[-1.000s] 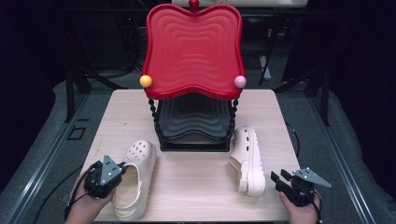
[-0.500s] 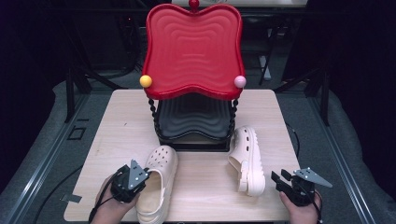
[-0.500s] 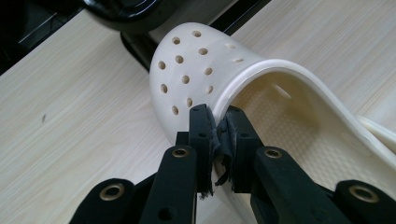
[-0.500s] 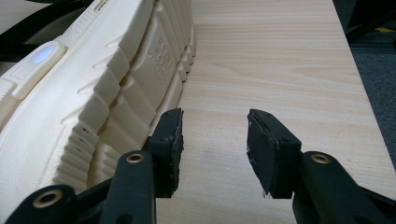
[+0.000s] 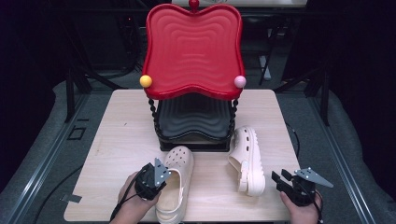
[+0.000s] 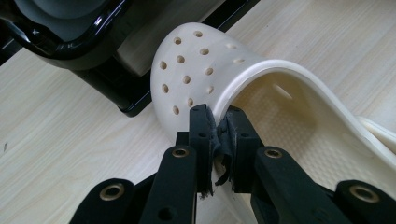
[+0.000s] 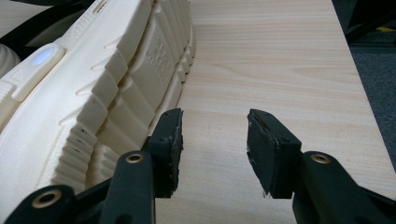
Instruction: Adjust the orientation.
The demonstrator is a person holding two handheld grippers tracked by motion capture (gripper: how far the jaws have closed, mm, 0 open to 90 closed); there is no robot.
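The left gripper (image 6: 217, 116) is pinching the perforated cream foam clog (image 5: 175, 179), now moved toward six o'clock of the red wavy rack (image 5: 192, 46); right gripper (image 7: 214, 135) fingers are sitting apart beside the ridged clog (image 5: 247, 158) on the bench (image 5: 121, 135).

Left gripper (image 5: 158, 176) and gripped clog (image 5: 174, 182) now rightward, nearer the rack (image 5: 194, 135).

Black hand-held gripper (image 6: 217, 123) jaws carry brass-coloured screws.

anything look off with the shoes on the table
Yes: the right shoe lies tipped on its side with its ridged sole facing the open right gripper, while the left shoe, gripped at its rim by the left gripper, sits upright.
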